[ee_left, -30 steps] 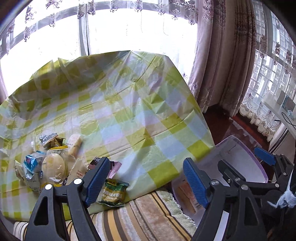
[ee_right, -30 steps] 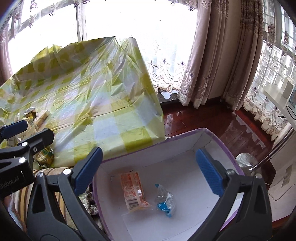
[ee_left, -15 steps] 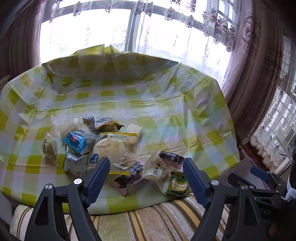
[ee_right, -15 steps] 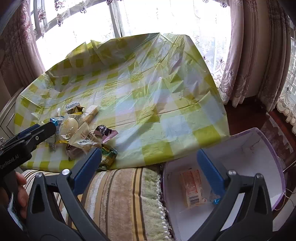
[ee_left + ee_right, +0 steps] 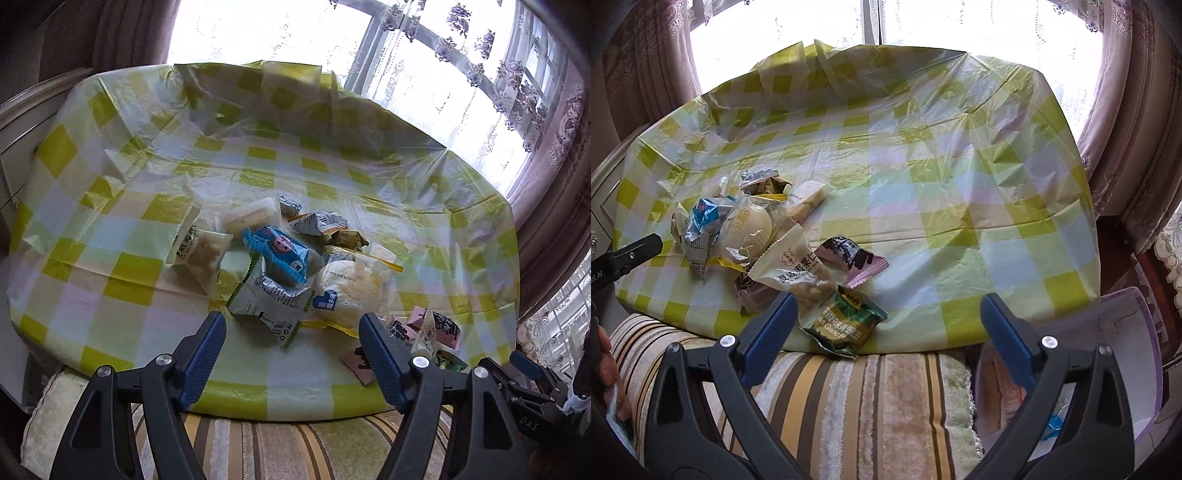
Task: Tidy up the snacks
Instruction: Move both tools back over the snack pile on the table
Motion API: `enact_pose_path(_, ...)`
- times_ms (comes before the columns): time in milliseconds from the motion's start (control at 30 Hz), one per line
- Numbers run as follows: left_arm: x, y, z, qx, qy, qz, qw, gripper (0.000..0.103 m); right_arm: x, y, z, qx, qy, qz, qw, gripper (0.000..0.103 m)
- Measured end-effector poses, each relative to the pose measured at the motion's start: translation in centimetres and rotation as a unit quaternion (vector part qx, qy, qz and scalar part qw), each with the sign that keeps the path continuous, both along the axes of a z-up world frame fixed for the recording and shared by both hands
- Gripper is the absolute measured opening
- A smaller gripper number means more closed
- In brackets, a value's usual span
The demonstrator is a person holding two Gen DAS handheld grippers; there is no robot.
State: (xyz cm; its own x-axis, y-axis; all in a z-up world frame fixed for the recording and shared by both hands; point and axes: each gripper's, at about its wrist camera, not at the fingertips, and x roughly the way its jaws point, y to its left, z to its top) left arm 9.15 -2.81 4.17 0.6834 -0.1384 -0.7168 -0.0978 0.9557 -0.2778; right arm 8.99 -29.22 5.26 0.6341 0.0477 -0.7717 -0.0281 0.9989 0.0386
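Observation:
A pile of snack packets lies on the green-checked tablecloth (image 5: 122, 266): a blue packet (image 5: 277, 254), a silver-green packet (image 5: 269, 302), a round bun in clear wrap (image 5: 351, 288), a white nut packet (image 5: 199, 251). My left gripper (image 5: 291, 350) is open and empty, just short of the silver-green packet. My right gripper (image 5: 886, 328) is open and empty, near a green garlic-pea packet (image 5: 846, 321) at the table's front edge. A purple-rimmed white box (image 5: 1126, 369) at lower right holds an orange packet (image 5: 1008, 391).
A striped cushion (image 5: 868, 406) lies below the table's front edge. Curtains (image 5: 1137, 129) and a bright window stand behind the table. A pink-black packet (image 5: 853, 258) and a white nut packet (image 5: 794, 266) lie beside the pea packet. The right gripper shows in the left wrist view (image 5: 532, 373).
Both grippers have swung left from the box toward the snack pile. The left gripper has come closer to the silver-green packet. Both stay open and empty.

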Motion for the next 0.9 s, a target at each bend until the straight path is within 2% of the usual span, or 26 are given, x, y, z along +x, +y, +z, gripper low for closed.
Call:
enact_pose_path(100, 0.4, 1.8, -0.5, -0.015, 0.008, 0.02, 0.9997, 0.072, 0.9, 0.5, -0.7, -0.009, 0.012, 0.006, 1.0, 0.092)
enact_pose_path(300, 1.8, 5.2, -1.9, -0.048, 0.025, 0.058, 0.9969, 0.069, 2.4, 0.9, -1.4, -0.021, 0.021, 0.003, 1.0, 0.091)
enact_pose_path(500, 4.1, 7.3, -3.5, -0.087, 0.046, 0.077, 0.9921, 0.068, 4.0, 1.4, -2.0, -0.033, 0.025, 0.009, 0.999, 0.086)
enact_pose_path(600, 5.2, 8.4, -4.3, -0.12, 0.054, 0.1, 0.9863, 0.068, 4.5, 1.3, -2.1, -0.03, 0.023, 0.006, 0.999, 0.085)
enact_pose_path(767, 6.5, 10.2, -5.4, -0.188, 0.053, 0.137, 0.9711, 0.068, 5.1, 1.4, -2.5, -0.029, 0.027, 0.01, 0.999, 0.083)
enact_pose_path(900, 7.5, 10.9, -5.4, -0.207, 0.045, 0.159, 0.9642, 0.068, 5.4, 1.7, -2.6, -0.033, 0.026, 0.016, 0.999, 0.08)
